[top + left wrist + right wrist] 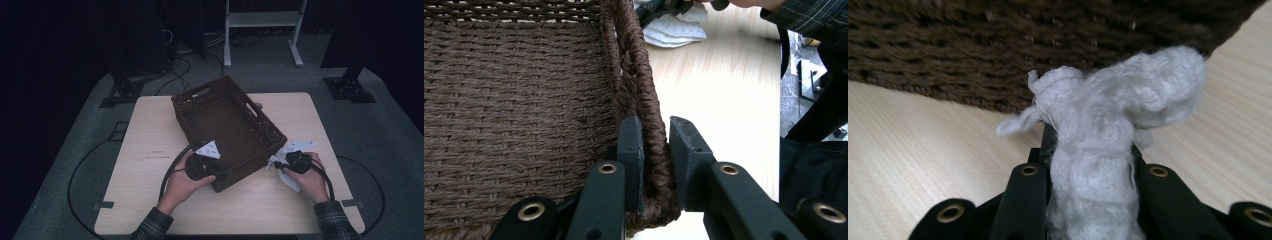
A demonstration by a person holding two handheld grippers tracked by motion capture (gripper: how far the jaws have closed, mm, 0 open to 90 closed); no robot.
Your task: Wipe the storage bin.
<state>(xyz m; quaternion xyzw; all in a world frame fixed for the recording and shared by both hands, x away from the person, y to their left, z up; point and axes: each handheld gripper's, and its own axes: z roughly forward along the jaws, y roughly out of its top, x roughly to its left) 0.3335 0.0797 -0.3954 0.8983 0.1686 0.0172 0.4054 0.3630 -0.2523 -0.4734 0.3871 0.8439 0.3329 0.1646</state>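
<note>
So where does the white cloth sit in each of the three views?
High view: white cloth at lower right, under the right hand.
Left gripper view: top centre, on the table.
Right gripper view: centre, between the jaws.
Shared landmark: the brown woven basket.

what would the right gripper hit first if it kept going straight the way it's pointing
Most likely the brown woven basket: its side wall stands right ahead of the right gripper, past the white cloth it clamps. Depth is unclear.
</note>
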